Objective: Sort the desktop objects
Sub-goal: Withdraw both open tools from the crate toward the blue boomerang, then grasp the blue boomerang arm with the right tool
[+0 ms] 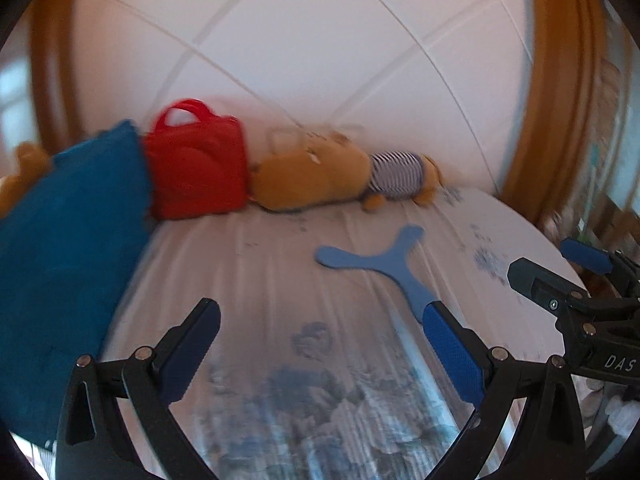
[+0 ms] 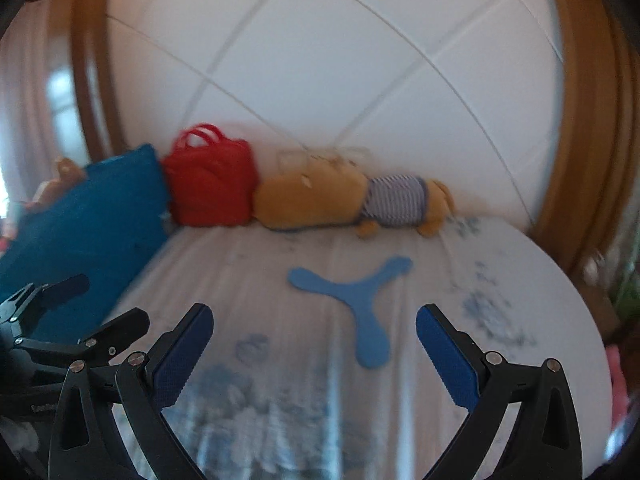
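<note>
Because the blue three-armed boomerang (image 2: 360, 300) lay flat and alone on the patterned bed sheet (image 2: 280, 380), well apart from the things lined up against the white tiled wall (image 2: 320, 80), it looked like the piece to be sorted. The right gripper (image 2: 314, 356) hung just short of it, fingers spread wide and empty, roughly framing its nearest arm as if for a pinch. The left gripper (image 1: 320, 356) was likewise released and held nothing. Along the wall sat a blue cushion (image 1: 68, 248), a red handbag (image 1: 196, 172) and a tan plush toy in a striped shirt (image 1: 328, 176), probably parked there to keep the middle of the bed free.
</note>
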`<state>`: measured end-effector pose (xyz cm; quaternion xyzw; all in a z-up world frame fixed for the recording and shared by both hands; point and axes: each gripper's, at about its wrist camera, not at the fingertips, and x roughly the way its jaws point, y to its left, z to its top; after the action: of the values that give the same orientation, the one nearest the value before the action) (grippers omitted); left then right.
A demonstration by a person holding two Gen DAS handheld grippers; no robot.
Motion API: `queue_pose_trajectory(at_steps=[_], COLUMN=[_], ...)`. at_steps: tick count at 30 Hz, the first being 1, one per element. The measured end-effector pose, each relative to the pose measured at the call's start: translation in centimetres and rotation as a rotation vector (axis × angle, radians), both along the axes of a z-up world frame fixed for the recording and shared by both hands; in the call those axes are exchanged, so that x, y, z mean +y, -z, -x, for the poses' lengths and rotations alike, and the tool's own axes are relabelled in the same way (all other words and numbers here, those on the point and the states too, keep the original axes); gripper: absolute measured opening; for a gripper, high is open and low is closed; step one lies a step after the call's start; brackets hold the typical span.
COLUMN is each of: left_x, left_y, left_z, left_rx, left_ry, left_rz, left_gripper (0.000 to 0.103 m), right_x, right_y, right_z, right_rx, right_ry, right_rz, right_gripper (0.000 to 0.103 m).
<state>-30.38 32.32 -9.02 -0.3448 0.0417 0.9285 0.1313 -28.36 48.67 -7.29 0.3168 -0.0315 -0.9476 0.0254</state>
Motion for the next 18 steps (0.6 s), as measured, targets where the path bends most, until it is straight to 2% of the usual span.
queue_pose_trajectory(at_steps=[11,18], left_x=[5.5,6.7], left_y=[6.6,10.6], left_z=[7.4,13.4], left_rx=[-0.11,-0.135], left_ry=[0.18,0.218], left_rz=[0.05,0.102], left_gripper=[0.101,0.101], right_x=[5.6,7.1], right_y=[7.4,12.5], right_z=[4.6,9.0], right_rx=[-0.18,-0.27], right_ry=[0.152,0.192], right_rz=[0.038,0.06], right_gripper=[0.103,0.103])
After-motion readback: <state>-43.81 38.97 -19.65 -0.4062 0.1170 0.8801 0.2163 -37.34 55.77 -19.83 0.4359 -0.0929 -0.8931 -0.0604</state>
